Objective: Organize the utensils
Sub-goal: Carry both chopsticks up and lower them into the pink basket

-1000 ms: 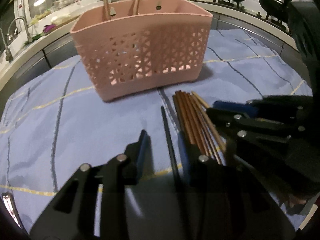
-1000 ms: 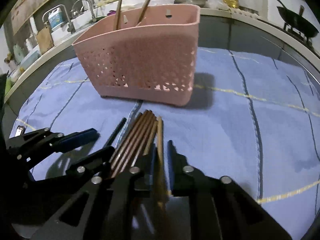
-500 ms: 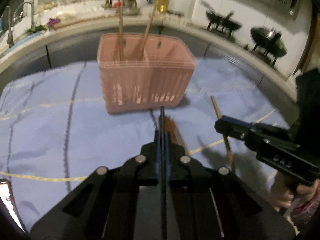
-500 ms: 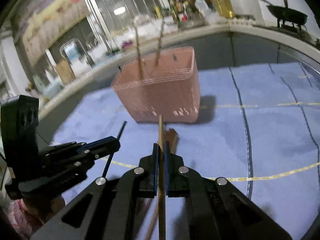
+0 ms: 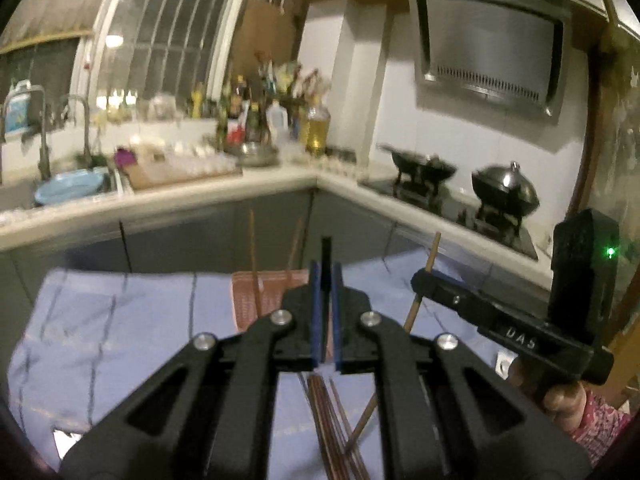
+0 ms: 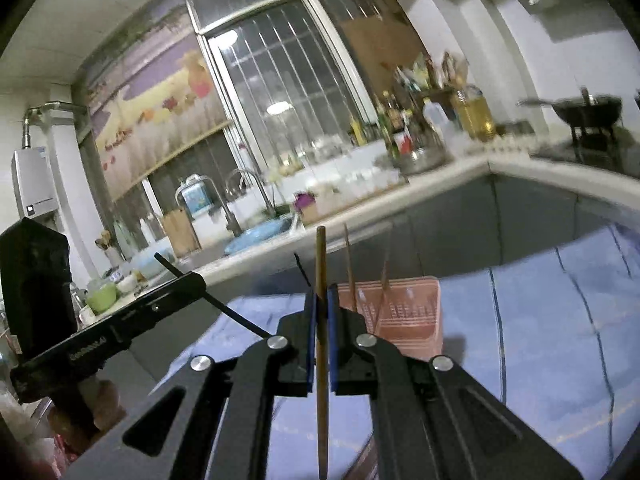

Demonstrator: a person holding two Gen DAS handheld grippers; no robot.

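A blue checked cloth (image 5: 120, 320) covered the table. Behind it, oil and sauce bottles (image 5: 316, 128) crowded the white counter (image 5: 180, 196), a blue basin (image 5: 68, 188) sat at the sink, two dark woks (image 5: 504, 192) stood on the stove beneath a steel range hood (image 5: 488, 44).

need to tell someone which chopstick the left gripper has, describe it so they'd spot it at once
Find the pink basket on the blue cloth; in front of it two grippers each clamp one stick. The left gripper holds the black chopstick; the right gripper's is light wood, as are the brown ones in the basket.
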